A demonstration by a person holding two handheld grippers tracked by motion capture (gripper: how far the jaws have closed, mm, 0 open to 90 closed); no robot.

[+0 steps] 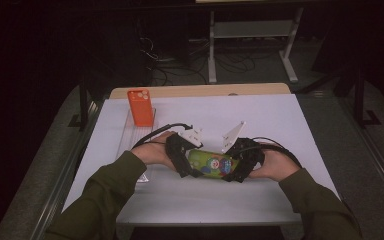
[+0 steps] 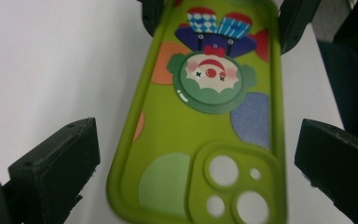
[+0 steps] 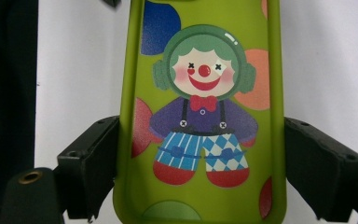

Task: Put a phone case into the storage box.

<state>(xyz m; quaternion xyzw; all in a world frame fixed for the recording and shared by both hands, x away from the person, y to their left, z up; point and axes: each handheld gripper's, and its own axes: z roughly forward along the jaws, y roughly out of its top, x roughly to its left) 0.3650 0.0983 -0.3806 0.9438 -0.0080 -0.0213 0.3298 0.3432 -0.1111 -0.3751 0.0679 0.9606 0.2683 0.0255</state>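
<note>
A lime-green phone case (image 1: 211, 164) printed with a clown lies flat across the white table (image 1: 260, 120), between both grippers. Seen from the right gripper view, the case (image 3: 205, 46) shows its clown upright, and my right gripper (image 3: 200, 140) is shut on its lower end, both jaws pressed against the long edges. In the left gripper view the camera-hole end of the case (image 2: 186, 126) sits between the jaws of my left gripper (image 2: 196, 140), which is open with a gap on each side. From above, the left gripper (image 1: 185, 160) and right gripper (image 1: 240, 162) face each other.
An orange phone case (image 1: 140, 107) stands upright at the back left on a clear tray (image 1: 130, 135). The person's green sleeves (image 1: 105, 195) come in from the bottom. Past the table's far edge are a wooden board (image 1: 200, 90) and cables on the floor.
</note>
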